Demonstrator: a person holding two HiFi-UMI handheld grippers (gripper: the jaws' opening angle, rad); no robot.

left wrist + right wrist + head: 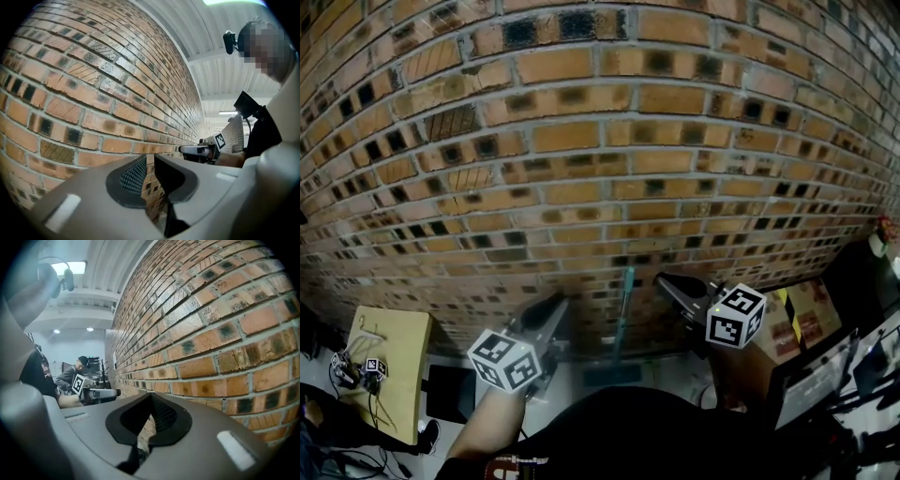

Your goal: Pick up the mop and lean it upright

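Mop [624,319] is in the lower centre of the head view. Its thin teal handle stands upright against the brick wall [581,141], and its flat dark head [612,375] sits on the pale floor. It looks already leaned, so the task is likely done.

Left gripper [555,305] is just left of the handle and clear of it. Its jaws are a narrow slit apart with nothing between them, only brick showing through. Right gripper [666,283] is just right of the handle, jaws closed together and empty. Both point level at the wall, probably flanking the mop in case it slides.

The bricks are rough orange with dark speckles and grey mortar. The grippers are smooth grey plastic with black dimpled pads.
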